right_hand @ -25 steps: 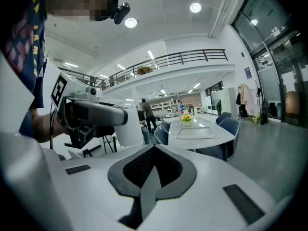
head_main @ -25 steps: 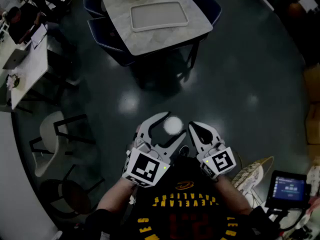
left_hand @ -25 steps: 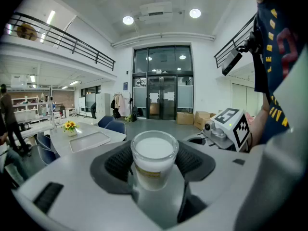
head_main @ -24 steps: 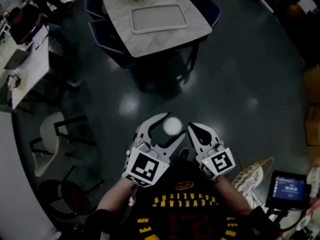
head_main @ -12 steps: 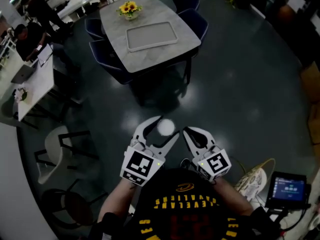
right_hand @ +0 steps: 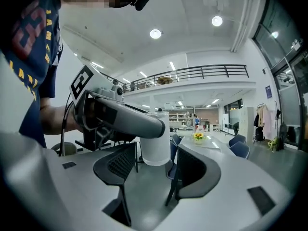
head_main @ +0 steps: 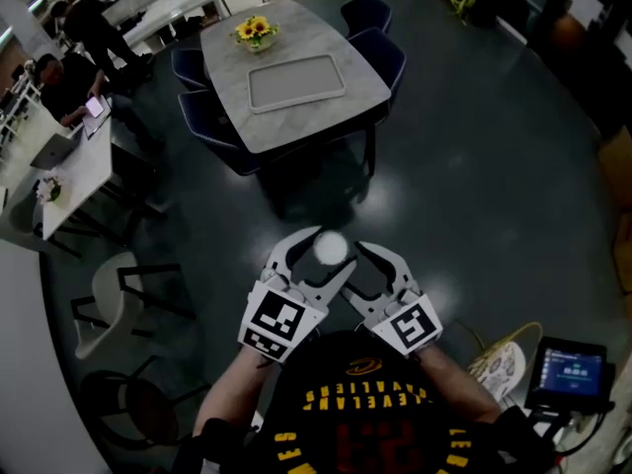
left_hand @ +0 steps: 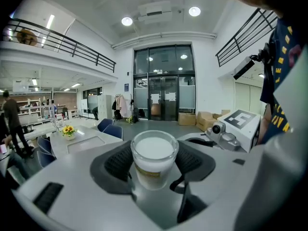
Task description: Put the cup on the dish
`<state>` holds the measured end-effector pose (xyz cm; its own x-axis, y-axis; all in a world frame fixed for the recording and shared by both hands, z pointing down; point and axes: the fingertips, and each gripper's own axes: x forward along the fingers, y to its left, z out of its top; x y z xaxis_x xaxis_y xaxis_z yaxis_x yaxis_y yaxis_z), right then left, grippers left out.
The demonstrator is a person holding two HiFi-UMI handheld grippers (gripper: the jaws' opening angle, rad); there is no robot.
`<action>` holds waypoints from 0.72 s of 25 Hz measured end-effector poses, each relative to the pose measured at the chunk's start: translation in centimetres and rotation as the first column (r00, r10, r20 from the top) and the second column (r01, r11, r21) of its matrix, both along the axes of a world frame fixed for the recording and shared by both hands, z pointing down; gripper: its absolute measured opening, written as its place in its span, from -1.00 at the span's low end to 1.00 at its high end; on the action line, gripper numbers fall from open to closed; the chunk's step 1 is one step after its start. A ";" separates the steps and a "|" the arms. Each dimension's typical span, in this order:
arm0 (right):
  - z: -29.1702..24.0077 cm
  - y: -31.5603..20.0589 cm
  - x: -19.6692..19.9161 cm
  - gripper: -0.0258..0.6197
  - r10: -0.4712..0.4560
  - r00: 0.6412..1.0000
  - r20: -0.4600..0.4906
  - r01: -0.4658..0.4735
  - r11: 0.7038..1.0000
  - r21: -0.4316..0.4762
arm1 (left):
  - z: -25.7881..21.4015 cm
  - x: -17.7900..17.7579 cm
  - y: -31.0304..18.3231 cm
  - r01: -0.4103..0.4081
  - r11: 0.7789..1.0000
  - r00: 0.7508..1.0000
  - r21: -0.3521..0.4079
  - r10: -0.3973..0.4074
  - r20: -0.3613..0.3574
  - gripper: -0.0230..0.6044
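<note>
A small white cup (head_main: 330, 248) hangs in the air over the dark floor, with my left gripper (head_main: 330, 257) shut on it. In the left gripper view the cup (left_hand: 154, 159) stands upright between the two black pads. My right gripper (head_main: 373, 265) is close on the cup's right and its jaws are opening. In the right gripper view the cup (right_hand: 155, 139) shows just beyond the spread pads, which do not press on it. A grey rectangular tray (head_main: 296, 82) lies on the far grey table (head_main: 365, 87).
A pot of yellow flowers (head_main: 252, 31) stands on that table, with blue chairs (head_main: 380, 52) around it. People sit at white desks (head_main: 74, 171) on the left. A tablet (head_main: 568, 373) is at the lower right, and a white chair (head_main: 104, 299) at the lower left.
My right gripper's jaws have spread apart and come up beside the cup. The left gripper still holds the cup, and the table now sits a little lower in the head view.
</note>
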<state>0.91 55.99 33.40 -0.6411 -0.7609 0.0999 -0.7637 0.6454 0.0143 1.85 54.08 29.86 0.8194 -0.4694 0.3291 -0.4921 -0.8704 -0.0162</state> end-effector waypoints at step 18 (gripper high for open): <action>2.7 -1.6 2.9 -0.13 -0.046 0.997 0.064 0.050 0.996 -0.068 | 3.3 4.1 -0.3 0.056 0.995 0.998 -0.080 -0.054 0.031 -0.07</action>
<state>3.84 54.43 36.12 -0.6832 -0.7218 0.1101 -0.7300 0.6790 -0.0783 5.92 53.76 33.11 0.7828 -0.4844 0.3906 -0.5394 -0.8412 0.0378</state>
